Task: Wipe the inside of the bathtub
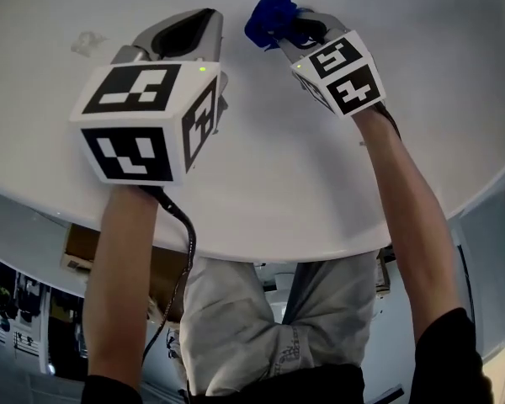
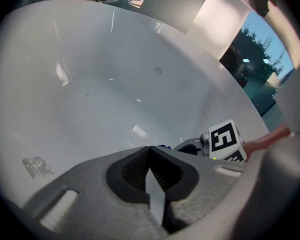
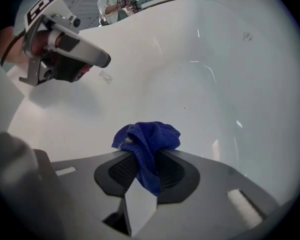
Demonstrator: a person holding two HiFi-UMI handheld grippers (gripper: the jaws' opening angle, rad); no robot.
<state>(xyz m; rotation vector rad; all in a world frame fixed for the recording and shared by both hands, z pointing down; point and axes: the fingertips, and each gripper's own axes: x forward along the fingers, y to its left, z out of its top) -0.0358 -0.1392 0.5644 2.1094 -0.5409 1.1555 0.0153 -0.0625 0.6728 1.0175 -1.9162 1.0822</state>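
The white bathtub (image 1: 261, 183) curves away below me, and its smooth inner wall (image 2: 100, 99) (image 3: 200, 84) fills both gripper views. My right gripper (image 1: 279, 25) (image 3: 145, 154) is shut on a bunched blue cloth (image 1: 269, 17) (image 3: 147, 144), held over the inner wall. My left gripper (image 1: 185, 34) (image 2: 150, 156) hangs beside it on the left, shut with nothing between its jaws. In the left gripper view the right gripper (image 2: 217, 144) shows low on the right with a sliver of the blue cloth (image 2: 162, 146). From the right gripper view, the left gripper (image 3: 65, 44) is at upper left.
A faint smudge (image 1: 86, 42) (image 2: 37, 166) marks the wall left of my left gripper. The tub rim (image 1: 303, 247) runs across below my forearms. A person (image 3: 111, 4) stands far beyond the tub. A dark window (image 2: 255, 64) lies to the right.
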